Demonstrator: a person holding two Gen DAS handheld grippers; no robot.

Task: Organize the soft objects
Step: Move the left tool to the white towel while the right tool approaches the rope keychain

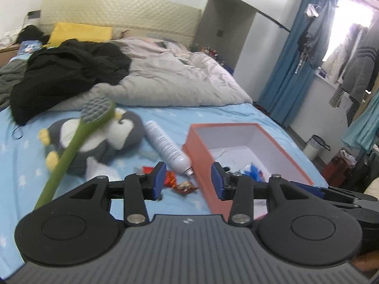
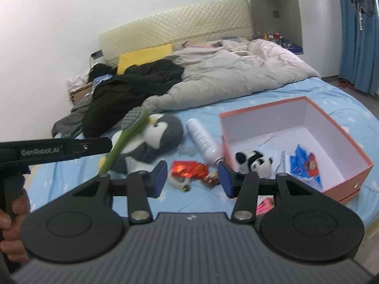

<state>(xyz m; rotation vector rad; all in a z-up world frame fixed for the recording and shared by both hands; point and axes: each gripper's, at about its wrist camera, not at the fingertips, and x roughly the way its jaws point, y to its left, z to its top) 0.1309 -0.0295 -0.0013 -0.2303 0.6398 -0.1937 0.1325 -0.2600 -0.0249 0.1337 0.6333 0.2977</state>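
Hovering above the bed (image 1: 23, 142), both hand-held grippers, left (image 1: 187, 181) and right (image 2: 193, 179), stood half-wide and empty. Beyond, the penguin plush (image 1: 101, 139) lay outside the orange box (image 2: 353, 151); the panda plush (image 2: 253, 159) was inside. Likely next: reaching for the penguin.

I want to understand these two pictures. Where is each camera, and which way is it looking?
Left wrist view: sits on the left hand-held gripper, looking across the blue bedsheet at the grey plush penguin; only its fingers show.
Right wrist view: sits on the right hand-held gripper, facing the open orange cardboard box; a hand shows.
Both show penguin, box, white spray can.
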